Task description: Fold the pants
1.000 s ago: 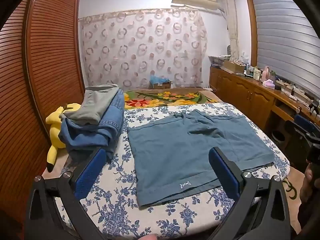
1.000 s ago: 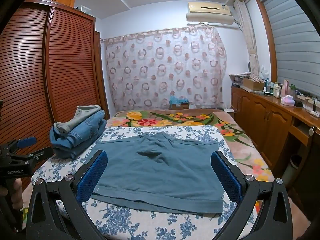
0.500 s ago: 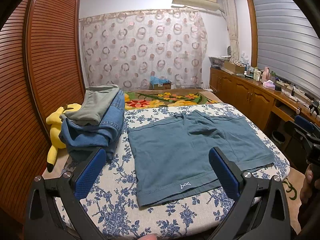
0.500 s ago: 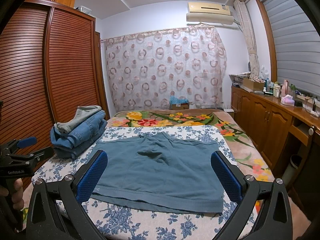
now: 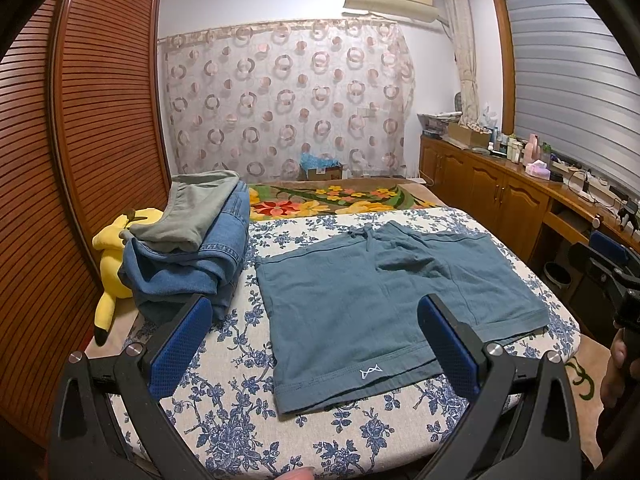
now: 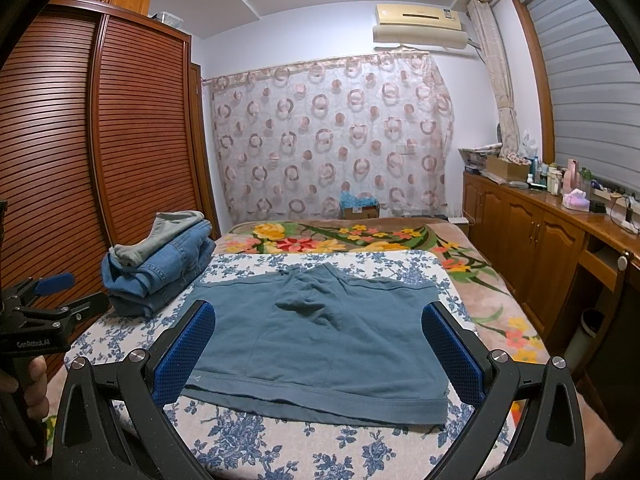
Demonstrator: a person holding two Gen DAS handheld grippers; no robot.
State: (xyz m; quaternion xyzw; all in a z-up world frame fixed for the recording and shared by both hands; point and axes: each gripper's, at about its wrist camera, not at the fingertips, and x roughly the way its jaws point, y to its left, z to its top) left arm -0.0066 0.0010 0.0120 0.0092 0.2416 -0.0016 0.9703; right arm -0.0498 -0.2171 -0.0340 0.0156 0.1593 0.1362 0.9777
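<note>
Teal cotton drawstring shorts point(image 5: 384, 304) lie flat and unfolded on the blue-floral bedcover point(image 5: 240, 412); folding has not begun. Both left tongs point(image 5: 316, 348) and right tongs point(image 6: 318, 350) gape wide, holding nothing. Next, probably pinch a side edge. "GenRobot.AI" reads on the left handle; a white emblem point(image 5: 369, 372) marks the hem.

Even, soft indoor lighting from overhead; no hard shadows, only faint ones under the stacked clothes point(image 5: 188, 248). Both fisheye views bend straight lines strongly: the slatted wardrobe point(image 6: 52, 168) and window blind point(image 5: 568, 80) curve toward the dark vignetted corners. Focus is sharp throughout, without motion blur. The polished side counter point(image 6: 592, 216) carries mild glare.
</note>
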